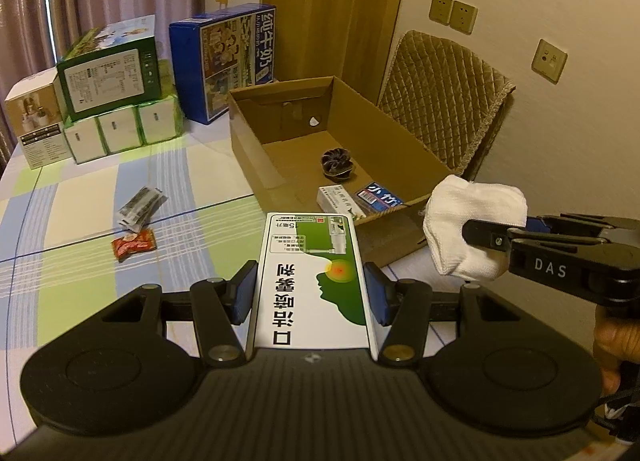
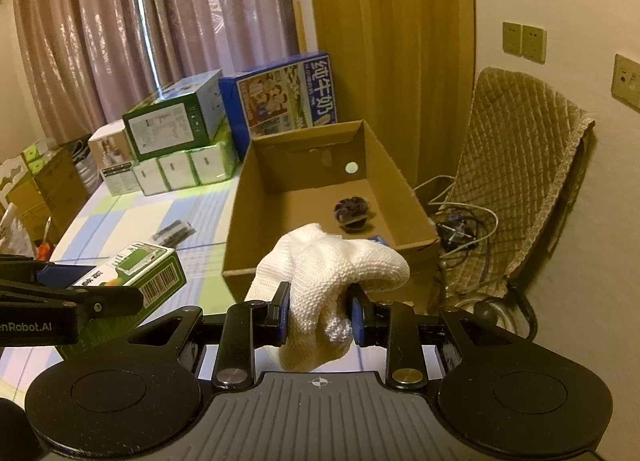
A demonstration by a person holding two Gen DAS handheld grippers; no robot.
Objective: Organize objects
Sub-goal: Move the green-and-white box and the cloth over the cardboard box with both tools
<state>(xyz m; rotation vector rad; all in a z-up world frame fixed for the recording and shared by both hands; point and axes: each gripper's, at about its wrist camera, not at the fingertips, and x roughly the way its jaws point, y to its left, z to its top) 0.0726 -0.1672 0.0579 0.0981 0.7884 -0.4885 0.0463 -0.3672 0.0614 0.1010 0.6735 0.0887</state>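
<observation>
My left gripper point(image 1: 310, 285) is shut on a white and green medicine box point(image 1: 314, 281), held above the table just short of the open cardboard box point(image 1: 384, 137). That medicine box point(image 2: 132, 273) also shows at the left of the right wrist view. My right gripper point(image 2: 318, 313) is shut on a white knitted cloth point(image 2: 328, 273), near the cardboard box point(image 2: 400, 197) front edge; the cloth point(image 1: 472, 221) hangs right of the medicine box. Inside the cardboard box lie a dark round scrunchie point(image 1: 338, 165), a small white box point(image 1: 338, 201) and a blue packet point(image 1: 380, 199).
On the striped tablecloth point(image 1: 80, 261) lie a silver-black packet point(image 1: 140, 207) and a red snack packet point(image 1: 134, 245). Stacked cartons point(image 1: 112, 101) and a blue milk carton point(image 1: 228, 61) stand at the back. A quilted chair point(image 1: 444, 109) stands right of the table, with cables point(image 2: 464, 225) below.
</observation>
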